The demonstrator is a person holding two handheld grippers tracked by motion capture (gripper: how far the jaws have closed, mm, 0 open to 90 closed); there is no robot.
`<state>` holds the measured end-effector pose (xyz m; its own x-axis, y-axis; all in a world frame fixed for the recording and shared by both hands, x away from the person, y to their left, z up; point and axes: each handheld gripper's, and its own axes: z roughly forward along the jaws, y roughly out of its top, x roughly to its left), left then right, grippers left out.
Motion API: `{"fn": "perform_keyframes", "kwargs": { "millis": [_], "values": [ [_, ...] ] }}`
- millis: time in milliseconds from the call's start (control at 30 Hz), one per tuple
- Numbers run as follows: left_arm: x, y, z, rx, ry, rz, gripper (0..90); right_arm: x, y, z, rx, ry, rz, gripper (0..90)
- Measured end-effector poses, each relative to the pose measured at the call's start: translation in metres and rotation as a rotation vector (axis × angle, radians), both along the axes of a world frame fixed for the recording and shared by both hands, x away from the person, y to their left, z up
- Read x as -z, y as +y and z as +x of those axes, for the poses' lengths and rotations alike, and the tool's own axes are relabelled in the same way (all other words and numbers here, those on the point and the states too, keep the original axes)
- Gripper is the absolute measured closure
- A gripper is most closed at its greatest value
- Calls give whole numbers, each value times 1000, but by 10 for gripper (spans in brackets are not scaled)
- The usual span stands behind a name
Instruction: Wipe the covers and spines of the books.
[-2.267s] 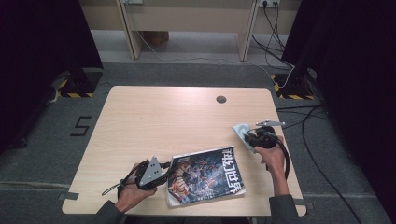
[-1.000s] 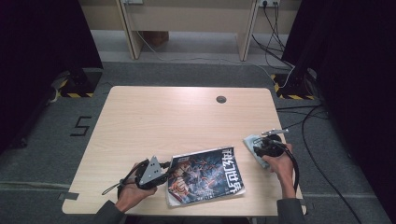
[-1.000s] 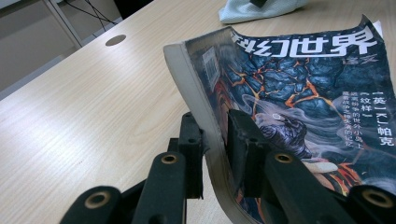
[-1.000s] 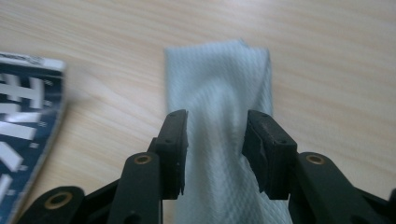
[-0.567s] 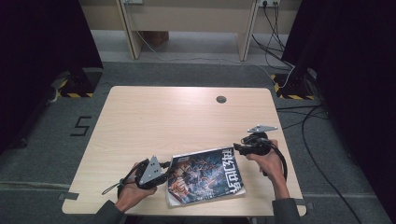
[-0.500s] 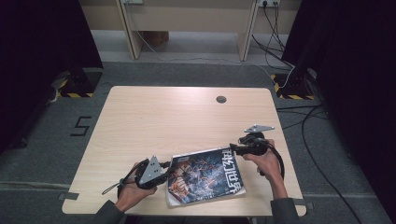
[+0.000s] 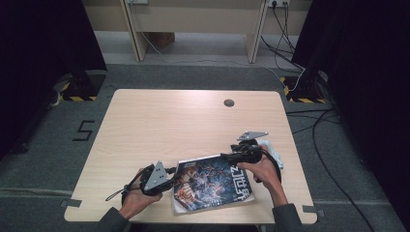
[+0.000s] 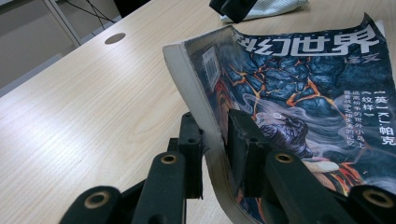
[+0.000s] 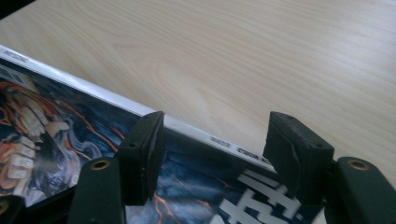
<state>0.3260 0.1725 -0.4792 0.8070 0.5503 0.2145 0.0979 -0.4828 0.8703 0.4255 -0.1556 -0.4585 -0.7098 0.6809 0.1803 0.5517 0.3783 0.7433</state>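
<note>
The magazine (image 7: 212, 187) lies at the worktop's (image 7: 193, 125) near edge — left gripper (image 8: 212, 140) fingers clamp its lifted spine edge. Right gripper (image 9: 215, 154), fingers just opening, hovers seemingly over its far edge — nothing gripped.

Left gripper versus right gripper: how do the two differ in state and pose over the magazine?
The left gripper has its jaws shut on the magazine, pinching its lifted edge; the right gripper has just been opening, with nothing clamped. The left sits at the magazine's left edge, the right over its far right corner. Both are hand-held and black-jawed.
</note>
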Motion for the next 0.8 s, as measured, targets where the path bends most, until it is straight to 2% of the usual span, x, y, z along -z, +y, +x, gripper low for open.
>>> {"fn": "perform_keyframes", "kwargs": {
  "millis": [267,400,500,633,700,800],
  "values": [
    [1,0,0,4,-6,10,754,7,16,-1,-65,-13,-17,358],
    [0,0,0,6,-9,10,754,5,19,-1,-90,-23,7,354],
    [-1,0,0,8,-13,7,754,7,21,-2,-134,-24,13,354],
    [-1,-1,0,-1,-10,5,750,10,26,-3,-152,-46,-22,348],
    [-1,1,1,-6,-3,-6,750,8,25,-5,-170,-57,-43,392],
    [-1,4,5,-38,20,-30,750,4,21,-7,-205,-24,-20,480]
  ]
}}
